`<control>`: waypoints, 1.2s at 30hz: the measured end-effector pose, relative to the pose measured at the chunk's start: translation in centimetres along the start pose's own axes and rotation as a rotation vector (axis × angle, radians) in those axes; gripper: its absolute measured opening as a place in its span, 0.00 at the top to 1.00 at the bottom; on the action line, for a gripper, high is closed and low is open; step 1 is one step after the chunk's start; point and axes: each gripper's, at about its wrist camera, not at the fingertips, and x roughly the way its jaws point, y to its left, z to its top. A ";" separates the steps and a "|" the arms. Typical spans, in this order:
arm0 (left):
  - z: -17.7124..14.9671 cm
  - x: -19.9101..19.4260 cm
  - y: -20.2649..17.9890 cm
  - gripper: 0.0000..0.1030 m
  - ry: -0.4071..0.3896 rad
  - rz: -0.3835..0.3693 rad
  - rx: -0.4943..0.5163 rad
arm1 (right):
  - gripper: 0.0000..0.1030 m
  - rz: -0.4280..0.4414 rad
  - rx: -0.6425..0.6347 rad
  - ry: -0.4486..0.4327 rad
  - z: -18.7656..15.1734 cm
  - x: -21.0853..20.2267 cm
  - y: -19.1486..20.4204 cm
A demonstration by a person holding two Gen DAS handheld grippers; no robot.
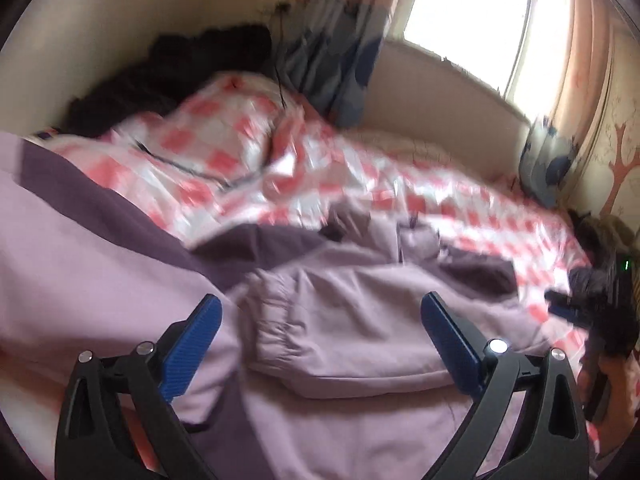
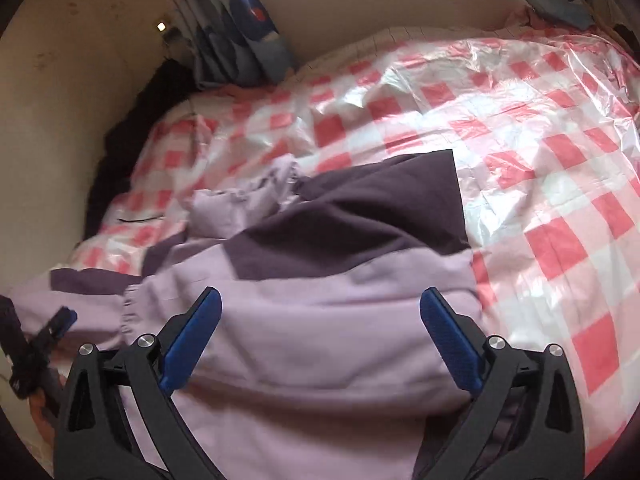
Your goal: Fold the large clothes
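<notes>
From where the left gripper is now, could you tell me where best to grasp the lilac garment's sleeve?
Probably at the gathered elastic cuff, approached from above. It bunches into a raised ridge between the open left gripper fingers, thicker than the flat cloth around it.

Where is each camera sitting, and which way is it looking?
Left wrist view: sits on the left gripper, looking along its open blue fingers over the lilac and purple garment toward the window; the right gripper shows at the right edge.
Right wrist view: sits on the right gripper, looking along its open fingers across the garment and checked cover toward the wall; the left gripper shows at the left edge.
Both share: garment, cover, blue curtain.
</notes>
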 end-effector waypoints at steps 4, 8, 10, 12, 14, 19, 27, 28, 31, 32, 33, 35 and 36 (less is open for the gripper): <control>2.1 -14.4 8.7 0.07 -0.249 0.130 -0.173 | 0.07 0.166 0.124 -0.003 -6.3 -5.2 0.9; 3.3 -21.6 19.5 0.07 -0.315 0.202 -0.467 | 0.07 0.253 0.240 0.018 -11.4 -4.4 0.8; 3.8 -22.9 22.9 0.07 -0.319 0.223 -0.534 | 0.07 0.295 0.277 0.109 -12.5 -2.1 0.9; 4.4 -23.4 24.8 0.07 -0.328 0.277 -0.538 | 0.07 0.292 0.274 0.129 -12.7 -0.8 1.5; 5.1 -23.0 26.1 0.07 -0.323 0.311 -0.539 | 0.07 0.285 0.230 0.128 -12.7 -0.7 2.2; 6.9 -19.5 27.8 0.07 -0.268 0.401 -0.533 | 0.07 0.323 0.278 0.128 -12.6 -0.1 1.4; 9.3 -13.6 28.8 0.07 -0.175 0.448 -0.589 | 0.07 0.306 0.275 0.141 -12.6 0.3 1.4; 9.6 -13.4 28.6 0.11 -0.177 0.439 -0.587 | 0.07 0.305 0.277 0.142 -12.6 0.4 1.4; 10.0 -12.9 29.4 0.67 -0.173 0.311 -0.639 | 0.07 0.306 0.286 0.143 -12.7 0.4 1.3; 10.0 -12.9 29.7 0.71 -0.184 0.261 -0.659 | 0.07 0.307 0.289 0.144 -12.7 0.4 1.3; 10.1 -13.2 29.4 0.73 -0.196 0.266 -0.654 | 0.07 0.310 0.295 0.144 -12.8 0.4 1.3; 10.8 -13.7 28.1 0.76 -0.225 0.270 -0.610 | 0.07 0.321 0.311 0.146 -12.8 0.3 1.0; 11.2 -13.9 27.3 0.76 -0.238 0.257 -0.591 | 0.07 0.324 0.317 0.147 -12.8 0.2 0.9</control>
